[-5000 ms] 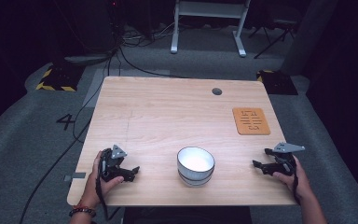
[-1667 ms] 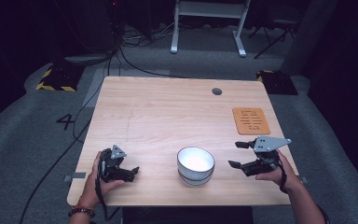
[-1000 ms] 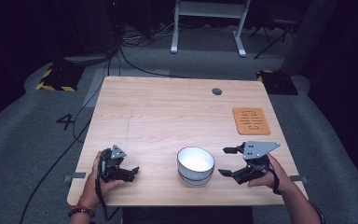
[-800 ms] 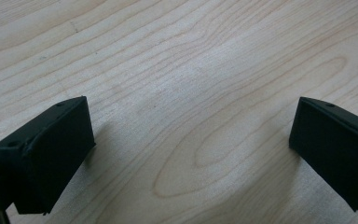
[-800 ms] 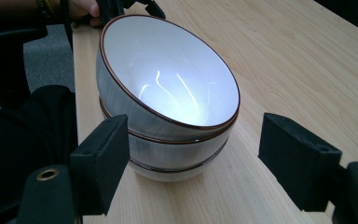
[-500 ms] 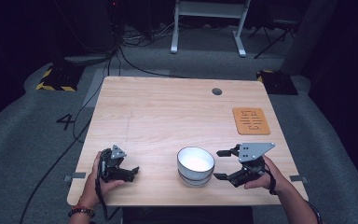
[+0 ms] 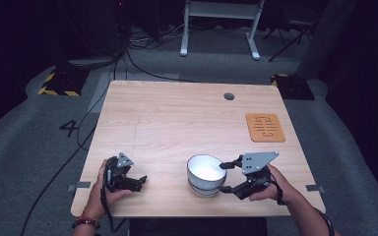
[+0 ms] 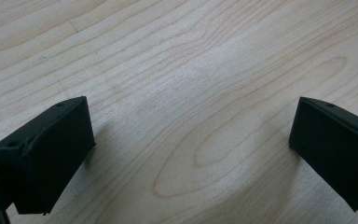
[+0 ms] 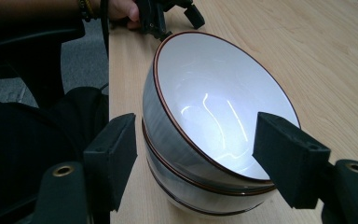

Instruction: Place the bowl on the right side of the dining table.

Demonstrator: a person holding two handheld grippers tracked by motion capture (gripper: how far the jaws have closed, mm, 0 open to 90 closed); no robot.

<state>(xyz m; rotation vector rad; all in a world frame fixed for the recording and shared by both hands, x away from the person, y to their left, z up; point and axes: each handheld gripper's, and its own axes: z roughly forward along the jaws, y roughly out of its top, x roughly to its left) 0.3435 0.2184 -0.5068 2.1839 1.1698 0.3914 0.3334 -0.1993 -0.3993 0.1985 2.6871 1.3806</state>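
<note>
So there's a stack of two white bowls [image 7: 206,174] with a thin brown rim sitting near the 6 o'clock edge of the desk [image 7: 177,123], a bit toward 5. The right tongs [image 7: 224,177] are up against it from the 3 o'clock side, jaws spread and just now closing in, one over the top bowl's rim and one down by the outside wall. In the right gripper view the top bowl [image 9: 214,112] sits between the two black pads, not pinched yet as far as I can tell. The left tongs [image 7: 141,180] just rest on the desk over at 7 o'clock, spread wide with nothing but bare wood between them. My guess on handling: these look like glazed ceramic, so stiff, fairly heavy, slick and chippy if knocked. I'd grab the top one by the rim, one pad inside and one outside, squeeze firmly and lift straight up so the lower bowl doesn't drag along. An orange mat [image 7: 265,127] lies at 2 o'clock, well apart from the stack.
</note>
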